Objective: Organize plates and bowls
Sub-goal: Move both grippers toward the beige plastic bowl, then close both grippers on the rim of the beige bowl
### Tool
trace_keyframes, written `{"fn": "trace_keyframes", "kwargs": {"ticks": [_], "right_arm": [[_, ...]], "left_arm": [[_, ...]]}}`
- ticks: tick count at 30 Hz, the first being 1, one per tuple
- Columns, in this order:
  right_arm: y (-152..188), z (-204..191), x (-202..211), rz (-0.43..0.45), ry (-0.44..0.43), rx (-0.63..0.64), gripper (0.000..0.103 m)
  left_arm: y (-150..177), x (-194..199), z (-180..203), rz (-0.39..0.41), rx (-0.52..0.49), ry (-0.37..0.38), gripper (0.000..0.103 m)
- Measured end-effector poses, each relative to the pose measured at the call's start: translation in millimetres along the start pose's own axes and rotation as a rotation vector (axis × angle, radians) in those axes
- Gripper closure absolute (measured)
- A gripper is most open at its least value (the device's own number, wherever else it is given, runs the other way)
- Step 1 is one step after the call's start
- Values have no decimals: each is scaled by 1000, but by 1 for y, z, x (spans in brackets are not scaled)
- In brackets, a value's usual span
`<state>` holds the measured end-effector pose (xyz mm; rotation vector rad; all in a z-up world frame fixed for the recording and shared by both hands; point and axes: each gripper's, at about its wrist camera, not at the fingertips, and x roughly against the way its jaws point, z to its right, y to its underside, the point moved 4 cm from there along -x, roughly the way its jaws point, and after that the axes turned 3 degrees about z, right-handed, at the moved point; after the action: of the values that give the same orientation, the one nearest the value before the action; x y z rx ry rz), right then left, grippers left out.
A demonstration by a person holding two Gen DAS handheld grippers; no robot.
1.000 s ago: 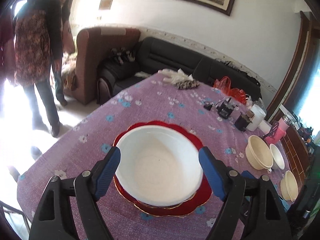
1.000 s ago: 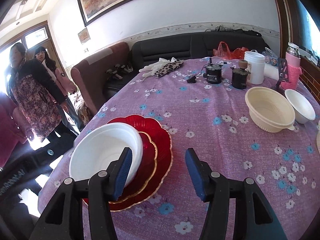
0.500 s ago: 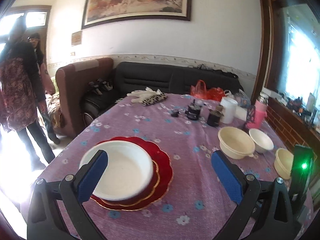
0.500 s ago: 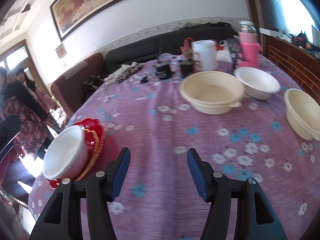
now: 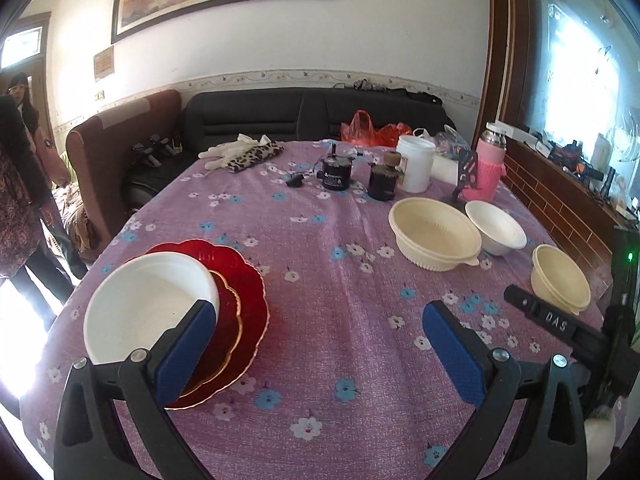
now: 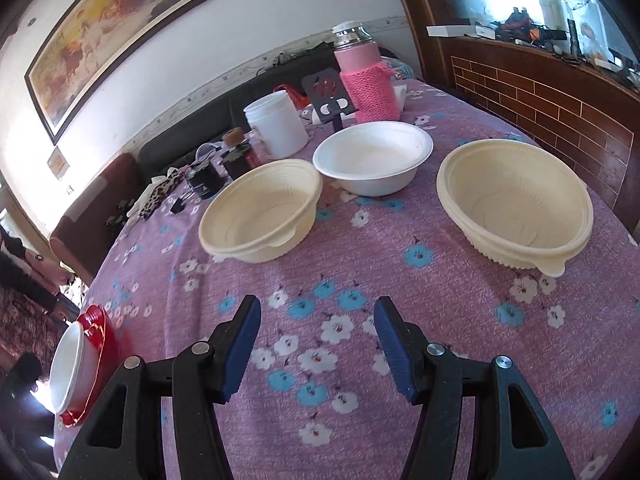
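A purple flowered tablecloth (image 5: 320, 240) covers the table, with a dark sofa (image 5: 312, 112) behind. At the left, a white bowl (image 5: 148, 312) already sits nested on stacked red plates (image 5: 244, 296). The left gripper (image 5: 316, 344) hangs spread and empty above the cloth. Rightward, a cream bowl (image 6: 260, 216), a white bowl (image 6: 372, 156) and another cream bowl (image 6: 516, 204) stand apart, unstacked. The right gripper (image 6: 316, 340) faces them, open, holding nothing. Stacking seems only begun.
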<state>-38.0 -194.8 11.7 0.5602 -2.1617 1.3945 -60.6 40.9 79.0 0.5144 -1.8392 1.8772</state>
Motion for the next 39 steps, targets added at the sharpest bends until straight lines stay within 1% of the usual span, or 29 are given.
{"fn": "trace_keyframes", "kwargs": {"ticks": [4, 7, 9, 11, 15, 19, 21, 23, 25, 27, 30, 32, 33, 34, 36, 38, 39], "right_arm": [[-6, 3, -8, -2, -1, -10, 40], [-7, 3, -16, -20, 5, -9, 40], [-10, 3, -23, -25, 9, -7, 40], [-14, 3, -26, -22, 10, -13, 40], [-31, 9, -36, -8, 6, -74, 40], [-47, 10, -58, -19, -8, -124, 40], [-52, 9, -72, -37, -23, -142, 40], [-54, 5, -85, -59, -36, -141, 40], [-55, 1, -94, -65, -25, -126, 40], [-56, -1, -100, -66, -29, -116, 41], [-59, -5, -108, -55, -48, -105, 42], [-60, -7, -115, -53, -71, -105, 46], [-59, -6, -119, -60, -79, -110, 57], [-58, -5, -122, -75, -92, -116, 70], [-56, -4, -128, -109, -131, -134, 79], [-56, -2, -128, -119, -142, -150, 84], [-56, -1, -128, -130, -163, -164, 87]], "left_arm": [[4, -14, 16, -50, -28, 21, 0], [5, -22, 30, -77, -48, 68, 0], [5, -32, 37, -114, -48, 117, 0], [0, -46, 37, -171, -4, 172, 0], [-25, -78, 22, -246, 131, 219, 0], [-50, -109, 16, -272, 201, 225, 0], [-57, -124, 17, -285, 226, 243, 0], [-57, -139, 21, -314, 233, 255, 2], [-53, -155, 28, -359, 227, 266, 18], [-45, -170, 34, -407, 238, 284, 22], [-30, -183, 37, -448, 289, 303, 22], [-21, -189, 38, -469, 319, 306, 22], [-18, -191, 38, -475, 336, 308, 22], [-16, -192, 38, -477, 351, 310, 22], [-14, -192, 35, -468, 374, 311, 22], [-15, -190, 33, -448, 396, 316, 22], [-17, -187, 31, -435, 407, 317, 22]]}}
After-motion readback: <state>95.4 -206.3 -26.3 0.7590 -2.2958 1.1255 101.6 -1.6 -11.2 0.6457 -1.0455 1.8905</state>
